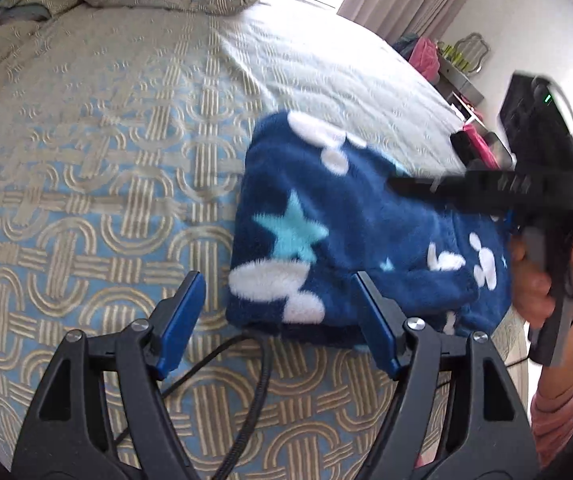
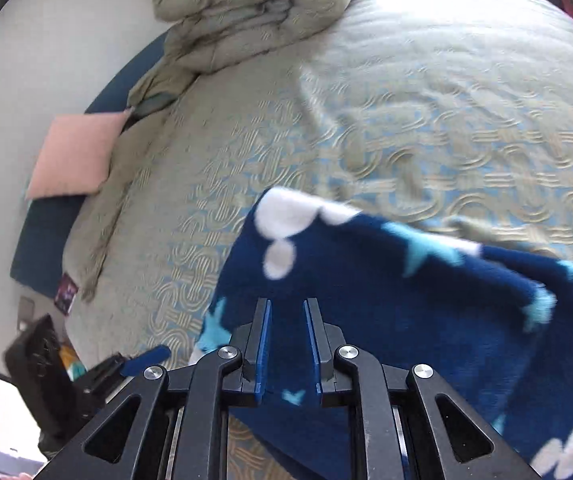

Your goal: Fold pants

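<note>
No readable writing shows anywhere. The navy star-print pants (image 1: pixel 326 232) lie folded on the bed (image 1: pixel 106 160). The left tongs (image 1: pixel 280 320) gape wide at their 6 o'clock edge; the right tongs (image 2: pixel 287 346) stand slightly apart over the fleece, gripping nothing.

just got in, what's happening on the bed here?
A person with a handheld gripper in each hand is folding fleece pants, navy with stars and white shapes, on a patterned bedspread. The pants already lie in a compact folded bundle. The right gripper sits over the fabric with its jaws narrowly apart; whether it is pinching any cloth is unclear. The left gripper is wide open at the bundle's near edge, holding nothing. A rolled duvet sits at the far end of the bed.
</note>
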The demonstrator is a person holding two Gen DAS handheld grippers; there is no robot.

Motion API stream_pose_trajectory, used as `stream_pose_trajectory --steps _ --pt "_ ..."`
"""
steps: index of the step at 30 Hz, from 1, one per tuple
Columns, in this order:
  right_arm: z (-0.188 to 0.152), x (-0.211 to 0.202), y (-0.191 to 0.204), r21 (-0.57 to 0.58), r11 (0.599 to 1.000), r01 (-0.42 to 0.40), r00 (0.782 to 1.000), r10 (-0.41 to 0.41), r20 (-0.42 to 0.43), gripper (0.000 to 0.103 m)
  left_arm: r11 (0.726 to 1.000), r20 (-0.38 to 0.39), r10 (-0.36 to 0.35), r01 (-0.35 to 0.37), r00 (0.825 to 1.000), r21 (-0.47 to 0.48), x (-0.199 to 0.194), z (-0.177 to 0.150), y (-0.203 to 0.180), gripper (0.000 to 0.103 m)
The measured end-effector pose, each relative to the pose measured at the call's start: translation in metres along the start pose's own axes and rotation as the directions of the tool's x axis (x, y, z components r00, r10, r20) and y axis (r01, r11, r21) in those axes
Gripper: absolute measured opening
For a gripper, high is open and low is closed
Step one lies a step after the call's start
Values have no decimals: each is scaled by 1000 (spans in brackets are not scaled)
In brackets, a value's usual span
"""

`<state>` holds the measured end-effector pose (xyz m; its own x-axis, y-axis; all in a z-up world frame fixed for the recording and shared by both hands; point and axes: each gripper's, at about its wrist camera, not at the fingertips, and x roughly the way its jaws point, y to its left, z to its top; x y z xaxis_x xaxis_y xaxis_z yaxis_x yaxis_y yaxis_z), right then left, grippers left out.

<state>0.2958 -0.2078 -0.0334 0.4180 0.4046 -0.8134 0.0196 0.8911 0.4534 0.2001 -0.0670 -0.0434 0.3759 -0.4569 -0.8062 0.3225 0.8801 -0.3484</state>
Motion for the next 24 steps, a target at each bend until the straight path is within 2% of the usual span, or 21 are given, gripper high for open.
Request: stream_pose_trajectory --steps 3,7,8,9,10,11,12,15,16,18,21,24 --pt "-17 17 -9 84 995 -53 994 61 -95 16 1000 31 2 -1 1000 -5 1 13 -5 75" --pt "-60 1 -53 226 973 -42 997 56 -57 16 998 19 -63 63 998 3 20 18 -16 75" --pt "-74 -6 -66 264 963 -55 997 68 -38 16 998 -12 -53 53 999 33 34 17 -21 75" --pt "-87 -13 -79 307 949 -76 996 85 -17 16 998 -40 -3 6 999 60 47 17 -22 75" --pt "-94 -19 -87 334 937 -96 995 102 0 16 994 -68 74 -68 995 91 62 14 -23 75" --pt "-105 -27 -94 364 924 -119 993 119 22 16 988 -87 116 -106 989 116 74 9 -24 75" --pt "-116 -38 -99 384 914 -129 992 121 46 16 988 -83 115 -105 990 116 77 4 -22 75" --pt "-140 -67 -104 374 921 -112 992 83 92 17 993 -77 99 -95 992 64 68 4 -18 75" --pt "-147 -71 -105 370 926 -76 996 50 79 23 994 -78 103 -100 992 43 64 5 -17 75" --pt "-159 -72 -110 371 928 -3 999 -12 37 27 995 -55 100 -99 993 20 49 8 -20 75" --pt "-173 -71 -108 368 930 -14 1000 5 24 27 994 -7 83 -82 997 66 31 7 -42 75" --pt "-189 -68 -101 288 957 15 998 -32 55 27 986 -4 71 -70 997 149 28 4 -71 75"
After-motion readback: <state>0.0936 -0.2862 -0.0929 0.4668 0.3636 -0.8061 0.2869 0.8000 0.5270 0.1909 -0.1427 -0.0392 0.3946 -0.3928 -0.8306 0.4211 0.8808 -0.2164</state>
